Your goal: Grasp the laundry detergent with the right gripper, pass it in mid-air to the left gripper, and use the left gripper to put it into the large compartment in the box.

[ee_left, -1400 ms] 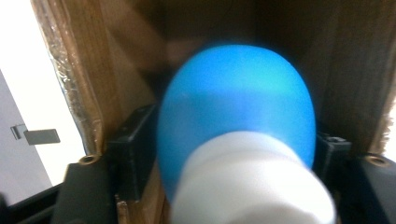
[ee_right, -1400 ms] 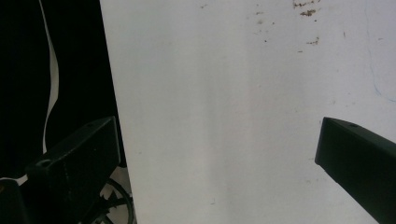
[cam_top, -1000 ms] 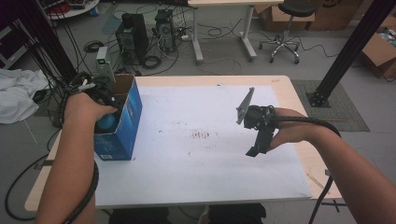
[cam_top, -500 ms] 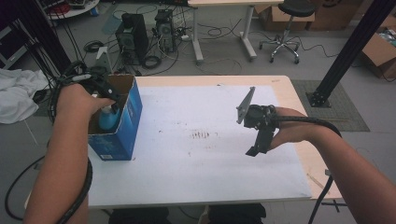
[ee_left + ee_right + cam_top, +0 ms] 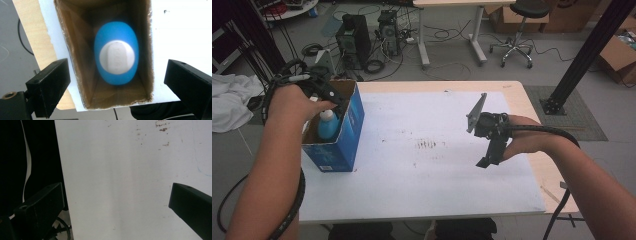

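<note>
both your grippers gape empty; the left gripper (image 5: 117, 82) hangs over the blue bottle (image 5: 116, 57) in its blue carton (image 5: 343, 135), cap embossing unreadable.

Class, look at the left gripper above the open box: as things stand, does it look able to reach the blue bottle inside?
Probably yes. The left gripper hangs open over the box, whose top is open, and the blue bottle stands upright directly below. The narrow cardboard walls may crowd the jaws.

Grey floor (image 5: 452, 60); second table (image 5: 447, 4) behind, office stool (image 5: 517, 30), two computer towers (image 5: 367, 32), tangled cables; cardboard boxes, probably, at right (image 5: 619, 52).
</note>
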